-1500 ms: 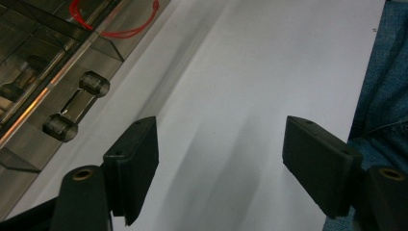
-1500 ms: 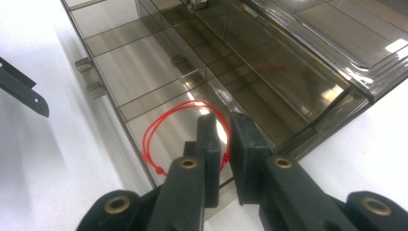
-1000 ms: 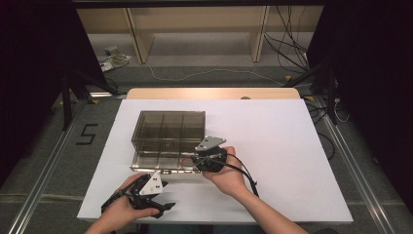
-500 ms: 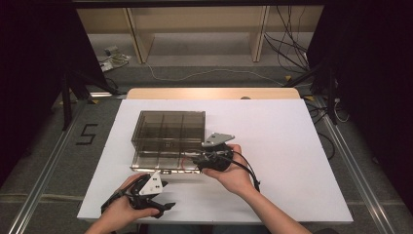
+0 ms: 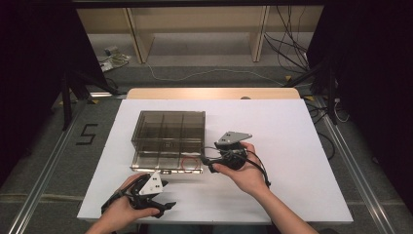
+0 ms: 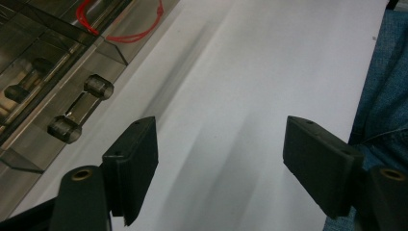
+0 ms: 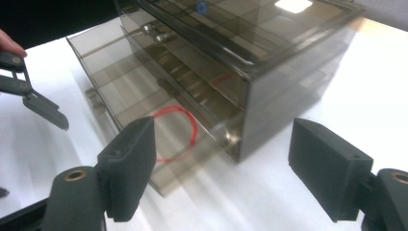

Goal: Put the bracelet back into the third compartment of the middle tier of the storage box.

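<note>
in the high view the tips of the right tongs (image 5: 210, 163) are too small and dark against the smoky transparent plastic drawer box (image 5: 168, 127) to tell how they stand. the thin red loop (image 5: 190, 163) in the pulled-out bottom drawer (image 5: 168, 165) is too fine there to tell what it is. in the left gripper view the picture's edge cuts that loop (image 6: 126, 21) off at the top and the blue denim cloth (image 6: 385, 96) at the right. in the right gripper view streaky blur smears the drawer's front (image 7: 178, 159), and the box's top is cut off.
</note>
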Demonstrator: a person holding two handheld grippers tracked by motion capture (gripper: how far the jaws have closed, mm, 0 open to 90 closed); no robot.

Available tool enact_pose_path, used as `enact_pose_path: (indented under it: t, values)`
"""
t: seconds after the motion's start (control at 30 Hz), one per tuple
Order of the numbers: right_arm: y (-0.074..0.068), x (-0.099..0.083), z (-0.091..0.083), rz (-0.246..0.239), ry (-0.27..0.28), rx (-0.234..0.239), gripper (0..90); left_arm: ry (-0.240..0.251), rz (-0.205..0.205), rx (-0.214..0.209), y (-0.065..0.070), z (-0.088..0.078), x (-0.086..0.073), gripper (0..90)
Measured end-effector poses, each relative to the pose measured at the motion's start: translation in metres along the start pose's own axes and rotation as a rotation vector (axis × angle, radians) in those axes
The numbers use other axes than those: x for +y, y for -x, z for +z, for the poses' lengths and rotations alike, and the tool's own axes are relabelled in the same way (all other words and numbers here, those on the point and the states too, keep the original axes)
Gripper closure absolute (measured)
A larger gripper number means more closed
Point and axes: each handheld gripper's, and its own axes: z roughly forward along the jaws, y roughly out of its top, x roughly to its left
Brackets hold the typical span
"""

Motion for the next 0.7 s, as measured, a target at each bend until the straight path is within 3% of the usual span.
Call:
enact_pose_path:
  t: [0.4, 0.7]
  values:
    - [0.018, -0.018, -0.030, 0.016, 0.006, -0.033, 18.3, 0.025, -0.025, 0.001, 0.000, -0.001, 0.002, 27.6]
    - [0.032, -0.044, -0.056, 0.035, 0.027, -0.054, 16.8, 0.040, -0.044, -0.001, 0.002, -0.001, 0.003, 25.5]
